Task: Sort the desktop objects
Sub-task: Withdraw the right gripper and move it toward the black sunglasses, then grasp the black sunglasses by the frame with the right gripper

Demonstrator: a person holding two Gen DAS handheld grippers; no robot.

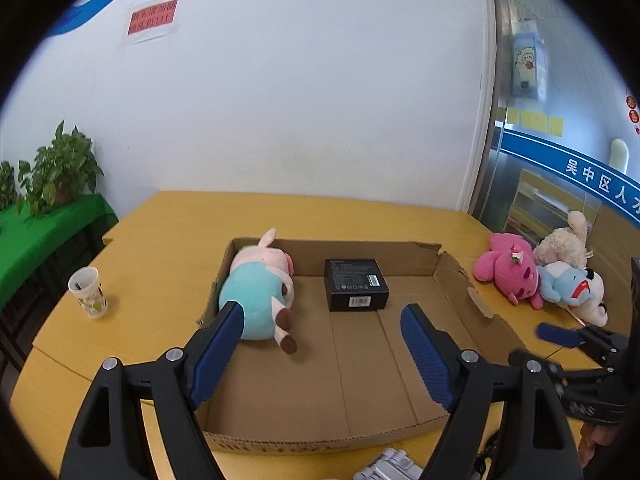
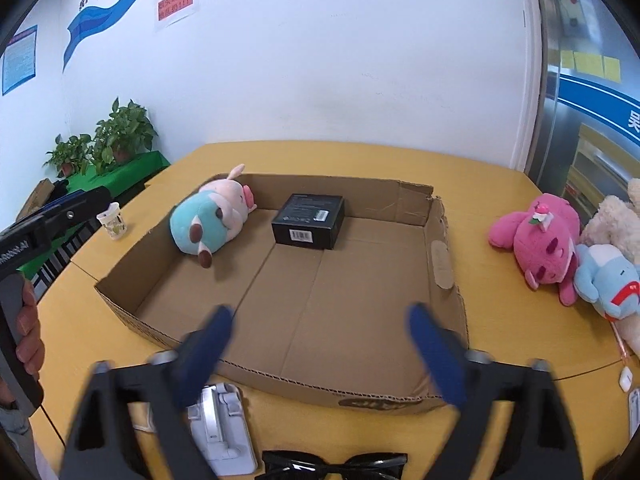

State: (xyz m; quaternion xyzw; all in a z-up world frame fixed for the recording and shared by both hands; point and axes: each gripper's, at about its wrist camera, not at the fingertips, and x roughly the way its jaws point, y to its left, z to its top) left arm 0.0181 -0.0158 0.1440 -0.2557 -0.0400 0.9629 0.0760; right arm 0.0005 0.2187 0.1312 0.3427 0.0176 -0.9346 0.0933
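A shallow cardboard box lies on the yellow table. A teal and pink plush pig lies in its far left corner, next to a black carton. A pink plush, a light blue plush and a cream plush lie on the table right of the box. My left gripper is open and empty over the box's near left part. My right gripper is open and empty above the box's near edge.
A paper cup stands on the table left of the box. A white device and black sunglasses lie in front of the box. Potted plants stand on a green shelf at far left.
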